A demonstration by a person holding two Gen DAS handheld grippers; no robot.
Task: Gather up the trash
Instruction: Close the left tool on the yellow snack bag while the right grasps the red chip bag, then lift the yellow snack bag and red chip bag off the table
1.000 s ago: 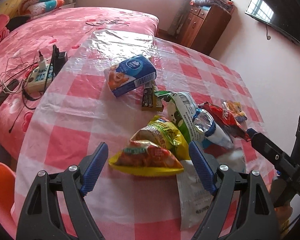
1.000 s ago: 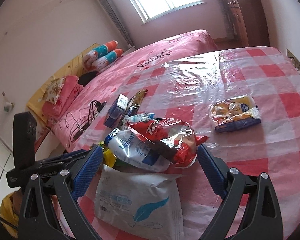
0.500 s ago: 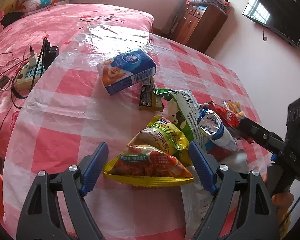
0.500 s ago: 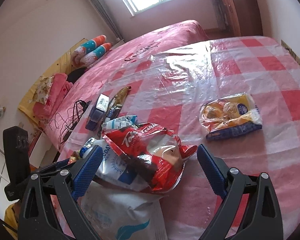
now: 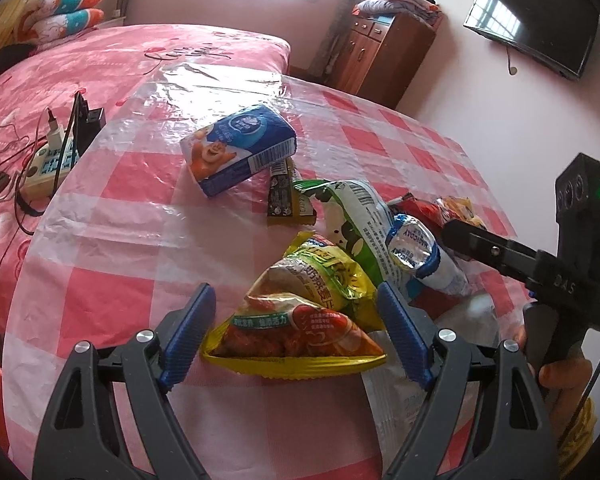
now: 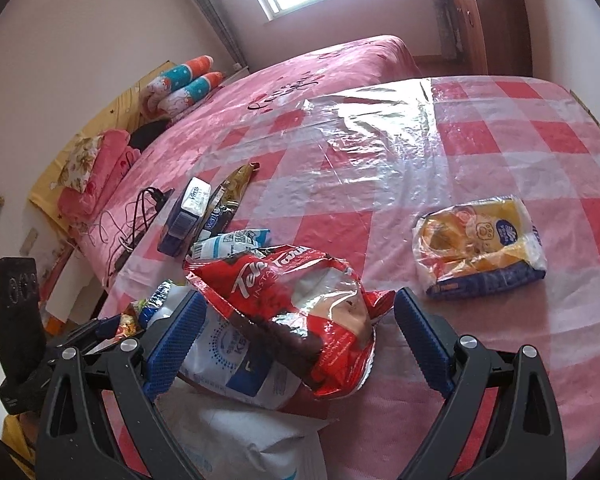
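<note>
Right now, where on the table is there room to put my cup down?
There is bare checked cloth between the blue tissue pack and the table's left edge, near the power strip. More lies behind the orange tissue pack, toward the bed. The near edge is crowded: the yellow snack bag, red wrapper and white bag pile together.

Home bedroom (bed (image 5: pixel 132 64), pillows (image 5: pixel 66 12))
</note>
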